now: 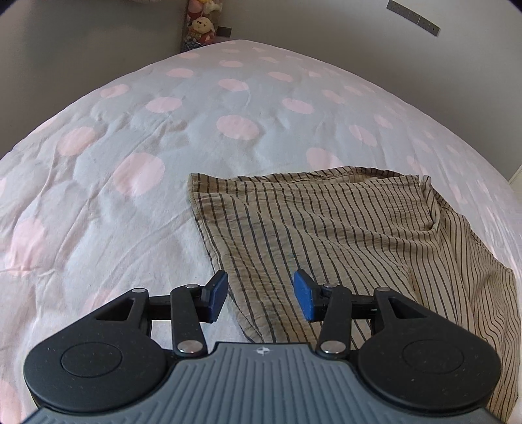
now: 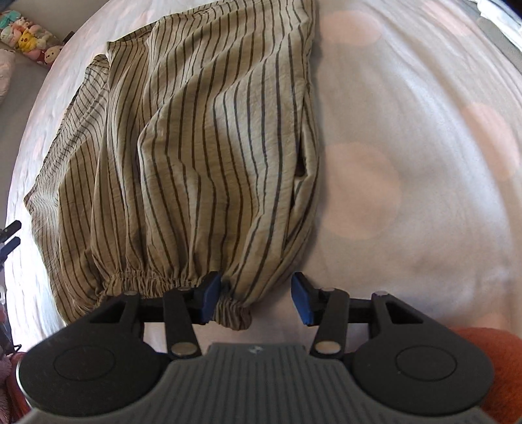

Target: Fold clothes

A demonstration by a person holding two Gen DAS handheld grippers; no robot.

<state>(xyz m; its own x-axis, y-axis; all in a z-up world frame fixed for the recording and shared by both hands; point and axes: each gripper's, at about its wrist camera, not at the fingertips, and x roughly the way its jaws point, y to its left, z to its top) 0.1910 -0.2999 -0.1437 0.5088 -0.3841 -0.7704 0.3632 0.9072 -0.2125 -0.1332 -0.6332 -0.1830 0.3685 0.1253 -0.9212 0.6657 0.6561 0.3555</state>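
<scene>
Lying on the bed [image 1: 137,202] is a tan cloth [image 1: 342,228] with thin dark stripes. The bed cover is pale with big pink dots. The cloth is spread out but bumpy, with folds and wrinkles in it.

The left gripper [image 1: 260,295] hangs above the near left edge of the cloth. Its two blue pads [image 1: 219,293] stand apart, and nothing is pinched between them. The cloth edge shows in the gap, lower down on the bed.

The right gripper [image 2: 256,298] is at the other end of the cloth, by the bunched stretchy band [image 2: 153,279]. Its jaws are open too. A puffy corner of the band sits just inside the left pad [image 2: 210,298], but the pads do not squeeze it. The right pad is over bare bed.

Some soft toys [image 1: 201,27] sit far away by the wall [image 1: 326,26]. Something orange [image 2: 489,352] peeks in at the lower right of the right view.
</scene>
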